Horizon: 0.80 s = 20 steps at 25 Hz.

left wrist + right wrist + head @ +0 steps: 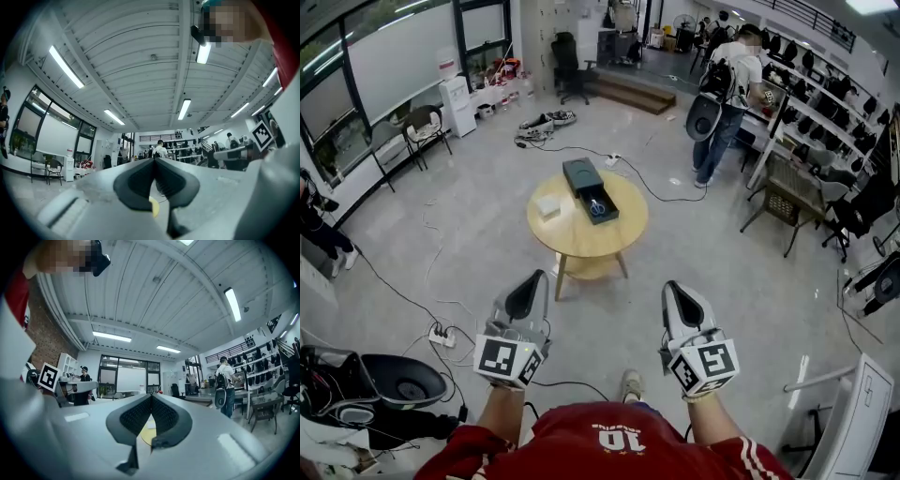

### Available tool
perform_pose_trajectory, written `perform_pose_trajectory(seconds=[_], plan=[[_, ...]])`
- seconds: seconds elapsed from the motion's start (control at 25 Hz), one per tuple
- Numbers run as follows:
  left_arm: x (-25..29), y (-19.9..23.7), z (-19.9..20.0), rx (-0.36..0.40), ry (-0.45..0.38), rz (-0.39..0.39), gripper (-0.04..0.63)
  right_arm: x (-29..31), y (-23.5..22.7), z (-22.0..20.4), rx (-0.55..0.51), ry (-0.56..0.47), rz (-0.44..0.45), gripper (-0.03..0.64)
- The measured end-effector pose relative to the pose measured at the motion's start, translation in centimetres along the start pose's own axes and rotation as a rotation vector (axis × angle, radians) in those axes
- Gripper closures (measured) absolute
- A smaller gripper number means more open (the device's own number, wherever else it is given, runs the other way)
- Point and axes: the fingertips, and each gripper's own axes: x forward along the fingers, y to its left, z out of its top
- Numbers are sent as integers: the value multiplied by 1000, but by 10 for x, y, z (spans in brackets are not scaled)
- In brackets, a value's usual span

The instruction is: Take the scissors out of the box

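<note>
One round light-wood table [581,242] stands on the grey floor, bearing two boxes: one dark grey oblong box [579,172] with its tray drawn out, and one small white square box [547,204] beside it. One pair of blue-handled scissors [597,207] lies in the open tray. The left gripper [533,281] and right gripper [674,289] are both held well short of the table, each with its jaws pressed together on nothing.
</note>
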Motion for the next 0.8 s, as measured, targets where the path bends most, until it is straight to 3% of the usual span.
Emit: perform_pose_trajectory(seconds=[0.12, 0.32, 0.8], plan=[[0, 1, 0, -8, -2, -10, 592, 1, 3, 1, -3, 2, 0, 626], [-2, 1, 0, -87, -9, -27, 592, -2, 7, 3, 1, 1, 3, 626], [-4, 4, -4, -76, 8, -40, 592, 3, 18, 2, 1, 12, 22, 626]])
